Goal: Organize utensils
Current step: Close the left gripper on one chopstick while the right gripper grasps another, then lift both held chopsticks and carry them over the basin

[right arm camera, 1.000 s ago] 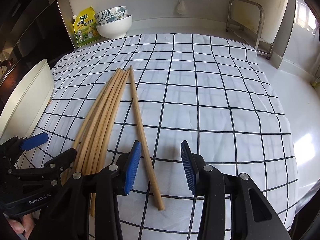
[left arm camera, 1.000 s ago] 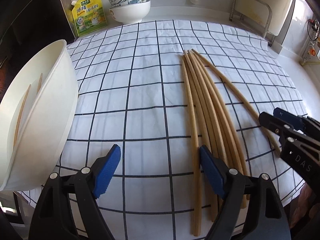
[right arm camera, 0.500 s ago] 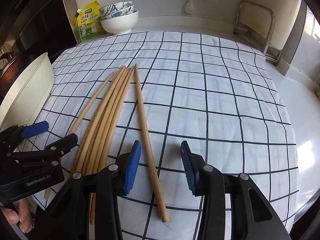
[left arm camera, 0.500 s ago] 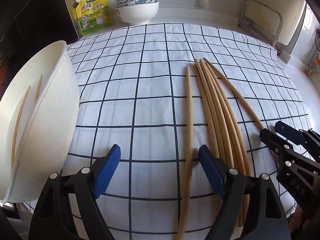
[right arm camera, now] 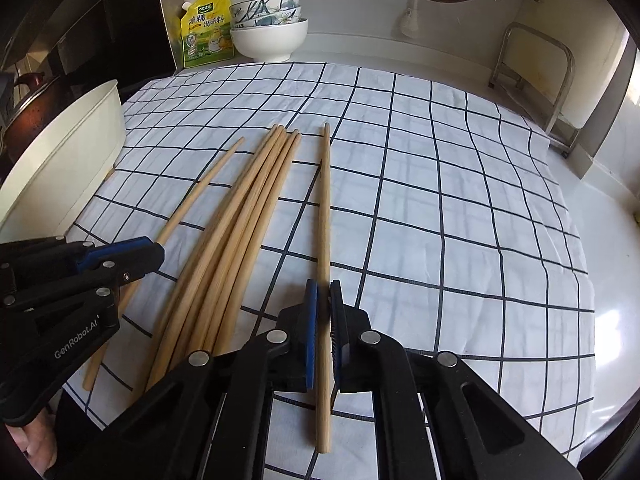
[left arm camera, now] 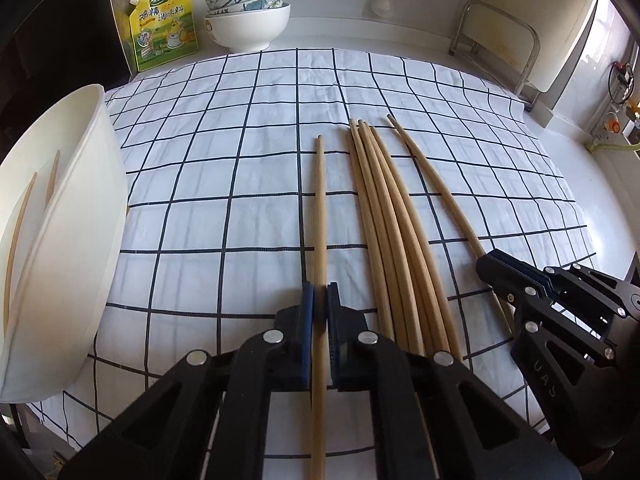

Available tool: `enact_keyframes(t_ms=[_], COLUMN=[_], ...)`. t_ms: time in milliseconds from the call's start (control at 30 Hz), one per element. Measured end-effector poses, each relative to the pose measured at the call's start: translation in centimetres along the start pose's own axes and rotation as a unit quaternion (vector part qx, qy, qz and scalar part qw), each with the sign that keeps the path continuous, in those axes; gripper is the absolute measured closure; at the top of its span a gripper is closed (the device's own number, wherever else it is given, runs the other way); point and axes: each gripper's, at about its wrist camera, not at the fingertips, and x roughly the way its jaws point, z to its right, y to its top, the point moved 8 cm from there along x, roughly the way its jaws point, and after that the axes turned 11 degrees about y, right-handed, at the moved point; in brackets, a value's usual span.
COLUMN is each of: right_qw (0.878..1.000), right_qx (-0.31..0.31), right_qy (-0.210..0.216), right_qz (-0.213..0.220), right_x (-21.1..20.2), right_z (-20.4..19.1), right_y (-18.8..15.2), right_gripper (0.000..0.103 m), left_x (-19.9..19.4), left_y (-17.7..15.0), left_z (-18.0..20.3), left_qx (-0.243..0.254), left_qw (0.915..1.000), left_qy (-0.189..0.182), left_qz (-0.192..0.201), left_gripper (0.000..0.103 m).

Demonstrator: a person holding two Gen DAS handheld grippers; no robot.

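I am looking at loose chopsticks lying on the checked cloth (left arm camera: 240, 160). My left hand-held gripper (left arm camera: 320, 312) is pinching one chopstick (left arm camera: 320, 216) between its blue pads; its jaws have just been closing onto it. That stick is lying apart, to the left of the bundle (left arm camera: 384, 216) of four or so sticks. My right hand-held gripper (right arm camera: 323, 308) is likewise pinching its own chopstick (right arm camera: 326, 208), which is lying just right of the bundle; its jaws have also just been closing. Both sticks seem to be resting on the cloth, though I cannot tell if either is lifted. To the far left a white tub (left arm camera: 68, 248) is sitting on the cloth's edge with two sticks (left arm camera: 24, 220) already leaning inside it. At the back of the counter (left arm camera: 420, 36) stacked bowls (left arm camera: 248, 20) are standing beside a yellow pouch (left arm camera: 164, 24). A metal rack (left arm camera: 496, 40) is standing at the far right.
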Motion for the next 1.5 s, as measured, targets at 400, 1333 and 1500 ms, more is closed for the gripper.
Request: enact_keyframes(t_ms=[400,1333,1500], right_qw=[0.999,0.997,0.997], right_qx=[0.038,0.017,0.013], right_qy=[0.011,0.019,0.015], right_qz=[0.017,0.068,0.073], right_x=[-1.8,-5.4,-5.6], right_z=[-0.2,-5.2,-5.3], right_y=[-0.5,3.2,3.8], right_gripper=[0.097,0.097,0.097], left_x=[-0.9,-7.7,-8.3], left_y=[-0.6,1.6,1.9], left_z=[-0.1,-5.4,-6.6], left_qx=[0.0,-0.035,-0.044], left_qw=[0.9996,0.9963,0.9957], left_qy=[-0.029,-0.049,-0.044], left_qz=[-0.007,0.061,0.069], left_gripper=[0.096,0.096,0.096])
